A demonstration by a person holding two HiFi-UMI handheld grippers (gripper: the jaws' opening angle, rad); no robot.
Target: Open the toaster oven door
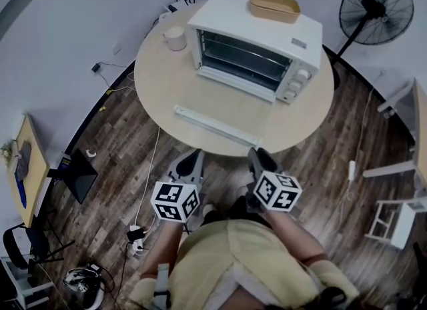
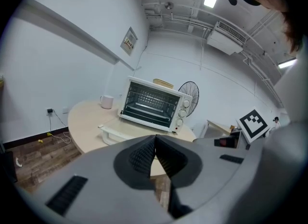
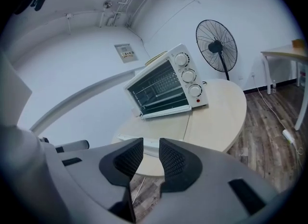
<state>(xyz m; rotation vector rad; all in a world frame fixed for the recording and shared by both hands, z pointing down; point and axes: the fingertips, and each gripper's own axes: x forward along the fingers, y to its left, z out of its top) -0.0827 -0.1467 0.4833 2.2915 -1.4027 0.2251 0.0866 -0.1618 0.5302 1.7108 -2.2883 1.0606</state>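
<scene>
The oven stands on the far half of the round table. In the head view its long axis runs from upper left to lower right. The front faces the near edge of the table and the two grippers. The door sits upright in the front, and the racks show through its glass. A white bar runs along the lower edge of the door. No view shows clearly whether this bar is the handle. The knobs are at the right end of the front. A tan tray lies on top of the oven. The head view does not show the back or the sides of the oven.

A mug stands just left of the oven. A long white strip lies between the oven and the near edge of the table. In the right gripper view, the jaws hide part of it. A fan stands beyond the table on the right, and the table hides its foot.

The left gripper is clear of the table. Its jaws meet at the tips, with nothing between them. The right gripper is level with it, with its jaws apart and empty.
</scene>
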